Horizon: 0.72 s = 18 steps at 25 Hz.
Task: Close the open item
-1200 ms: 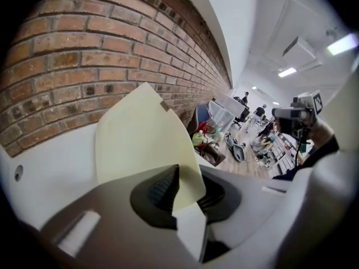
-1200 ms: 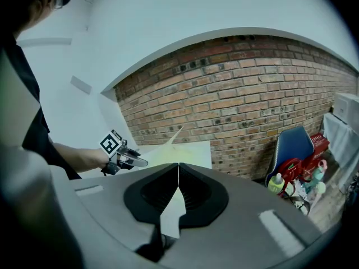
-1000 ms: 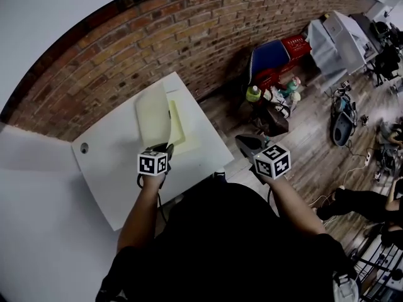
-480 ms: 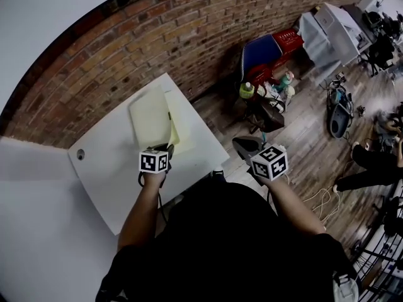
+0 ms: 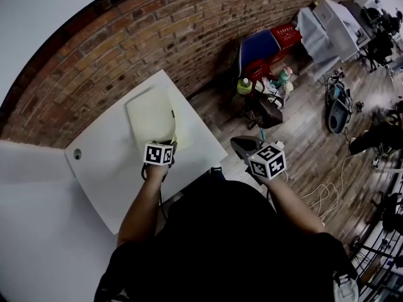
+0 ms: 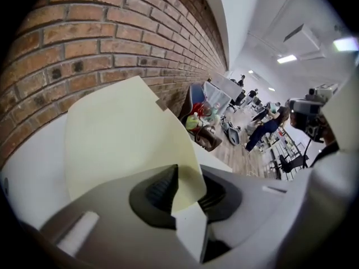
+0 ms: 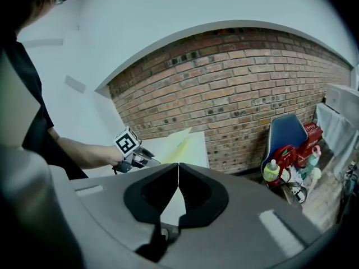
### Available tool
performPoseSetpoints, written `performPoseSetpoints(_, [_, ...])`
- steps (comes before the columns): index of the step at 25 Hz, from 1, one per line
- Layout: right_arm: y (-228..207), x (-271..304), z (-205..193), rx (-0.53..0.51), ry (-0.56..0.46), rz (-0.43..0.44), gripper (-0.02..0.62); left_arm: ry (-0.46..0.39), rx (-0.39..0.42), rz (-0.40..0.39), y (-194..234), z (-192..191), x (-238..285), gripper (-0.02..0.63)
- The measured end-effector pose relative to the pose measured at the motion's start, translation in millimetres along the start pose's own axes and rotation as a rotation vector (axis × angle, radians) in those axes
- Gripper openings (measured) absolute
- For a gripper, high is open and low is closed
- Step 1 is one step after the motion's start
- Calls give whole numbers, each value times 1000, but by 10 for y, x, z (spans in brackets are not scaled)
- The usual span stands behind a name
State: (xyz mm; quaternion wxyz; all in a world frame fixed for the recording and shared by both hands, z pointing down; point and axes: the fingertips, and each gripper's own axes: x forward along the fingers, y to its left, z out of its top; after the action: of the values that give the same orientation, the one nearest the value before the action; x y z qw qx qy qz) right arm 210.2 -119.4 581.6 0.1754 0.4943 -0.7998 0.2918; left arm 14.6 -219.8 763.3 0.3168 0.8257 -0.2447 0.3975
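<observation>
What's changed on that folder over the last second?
The left gripper has swung the folder cover down toward the table, hiding most of the yellow inside page; its jaws have just eased slightly wider, the cover still between them. Unchanged: the right gripper, shut and empty, off the table's edge.

Folder (image 5: pixel 150 115) lies on table (image 5: pixel 113 181), wall (image 5: pixel 126 36) behind; chair (image 5: pixel 261 46) to the right.

A brick wall (image 5: pixel 126 36) rises beyond the left gripper (image 5: pixel 171 145), and a blue chair (image 5: pixel 259 46) with a green bottle (image 5: pixel 244 87) near it stands beyond the right gripper (image 5: pixel 237 143).
</observation>
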Motion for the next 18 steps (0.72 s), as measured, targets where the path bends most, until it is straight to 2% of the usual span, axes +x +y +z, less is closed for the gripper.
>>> performPoseSetpoints(18, [-44,70,-50,6,24,6,6,137,49,-19,-25,-39,340,71])
